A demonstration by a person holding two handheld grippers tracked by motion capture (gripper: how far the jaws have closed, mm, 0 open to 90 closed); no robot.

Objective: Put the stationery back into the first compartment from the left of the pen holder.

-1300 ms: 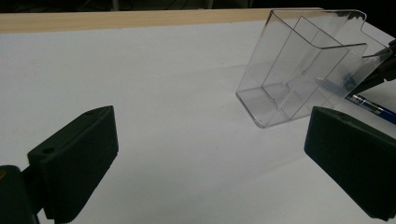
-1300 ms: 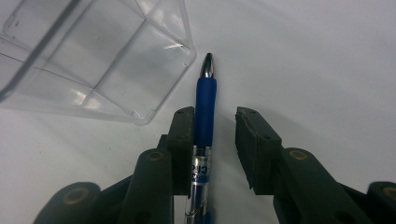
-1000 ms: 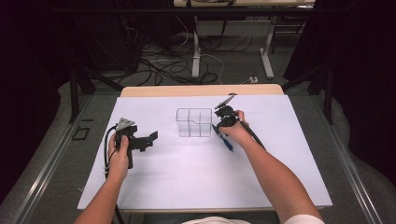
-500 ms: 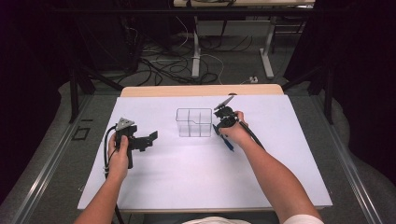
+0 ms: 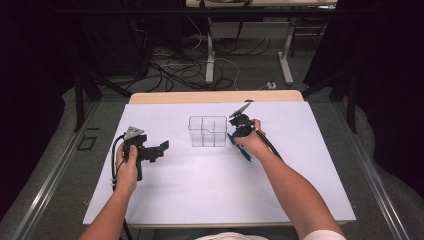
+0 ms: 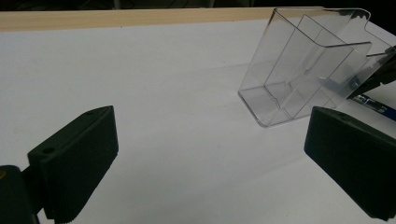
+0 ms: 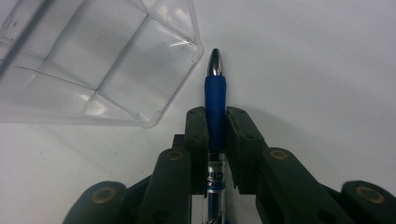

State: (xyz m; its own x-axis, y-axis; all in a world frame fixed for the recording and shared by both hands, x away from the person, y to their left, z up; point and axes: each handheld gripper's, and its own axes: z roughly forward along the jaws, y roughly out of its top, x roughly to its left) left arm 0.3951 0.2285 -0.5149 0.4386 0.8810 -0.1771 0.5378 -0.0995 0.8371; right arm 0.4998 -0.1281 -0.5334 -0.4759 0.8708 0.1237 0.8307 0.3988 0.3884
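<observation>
My left tongs (image 5: 159, 149) hang above the white counter (image 5: 200, 190), on its left side, and the jaws stand wide open with nothing between them. They point toward the clear box (image 5: 207, 131), which stands upright near the middle of the counter, well apart from them. The box has dividers inside, and I see nothing in its compartments. Just beside the box, on its right, my right tongs (image 7: 216, 122) are closed on a blue pen (image 7: 215, 100). The pen's silver tip sticks out past the jaws, close to a corner of the box but not touching it.
</observation>
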